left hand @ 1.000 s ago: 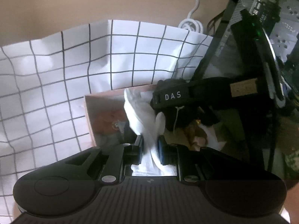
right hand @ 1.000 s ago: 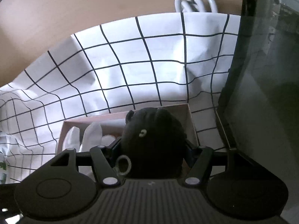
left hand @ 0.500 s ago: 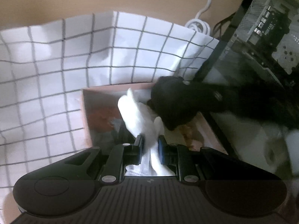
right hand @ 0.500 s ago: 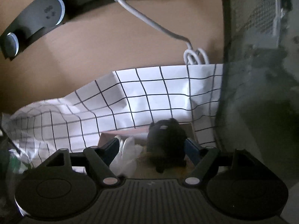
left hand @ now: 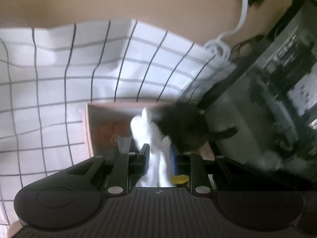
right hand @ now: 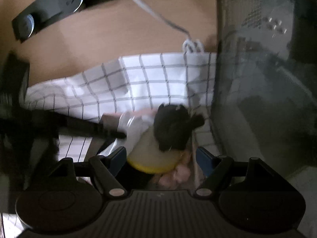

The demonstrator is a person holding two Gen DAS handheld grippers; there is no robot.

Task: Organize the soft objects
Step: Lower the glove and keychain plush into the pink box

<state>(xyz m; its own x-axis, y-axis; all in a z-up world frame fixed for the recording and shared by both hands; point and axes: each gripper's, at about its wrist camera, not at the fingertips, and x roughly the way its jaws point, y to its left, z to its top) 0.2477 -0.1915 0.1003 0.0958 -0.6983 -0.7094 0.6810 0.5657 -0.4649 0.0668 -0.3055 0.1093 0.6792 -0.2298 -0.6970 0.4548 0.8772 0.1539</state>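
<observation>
Left wrist view, from 9 o'clock across: checked cloth spread over the tan tabletop. Near the middle, a pink box on that cloth. In the box, a white soft toy, poking up toward 12 o'clock. At 6 o'clock, the left tongs, just opened a little, clenched only lightly on the white soft toy, which touches both blue pads. Right beside it, toward 3 o'clock, a black soft toy, touching the white one. At 1 o'clock, a curled white cable.

Right wrist view, same way: same cloth at 11 o'clock, then the white toy, then the black toy on top of a round yellow-edged thing in the box. At 6 o'clock, the right tongs, just opened wider, released and grasping nothing. At 3 o'clock, a dark computer case.
</observation>
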